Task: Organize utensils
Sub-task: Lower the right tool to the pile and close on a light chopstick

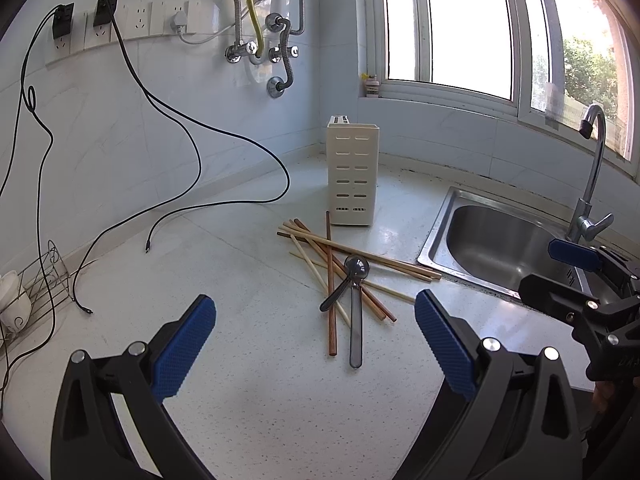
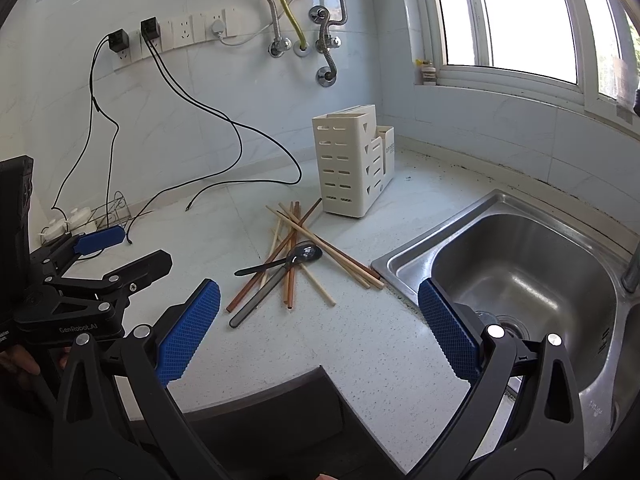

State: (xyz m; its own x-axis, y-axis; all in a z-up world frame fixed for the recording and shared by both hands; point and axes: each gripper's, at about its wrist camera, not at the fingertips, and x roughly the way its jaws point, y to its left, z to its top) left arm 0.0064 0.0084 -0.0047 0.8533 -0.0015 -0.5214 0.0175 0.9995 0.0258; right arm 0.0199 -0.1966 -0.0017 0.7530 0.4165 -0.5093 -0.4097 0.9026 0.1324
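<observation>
Loose wooden chopsticks (image 1: 320,248) and two grey metal spoons (image 1: 352,280) are lying heaped before the slotted cream plastic holder (image 1: 351,176). Left gripper (image 1: 316,344) and right gripper (image 2: 320,332) are hovering spread, empty. Light, stiff, likely slippery; grasping mid-shaft advised.

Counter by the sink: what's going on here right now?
A person holds a gripper in each hand, and both the left gripper and right gripper are open and empty above the counter. A loose pile of chopsticks with a spoon and another dark utensil across it lies untouched in front of the cream utensil holder, left of the sink. Sorting hasn't started.
</observation>
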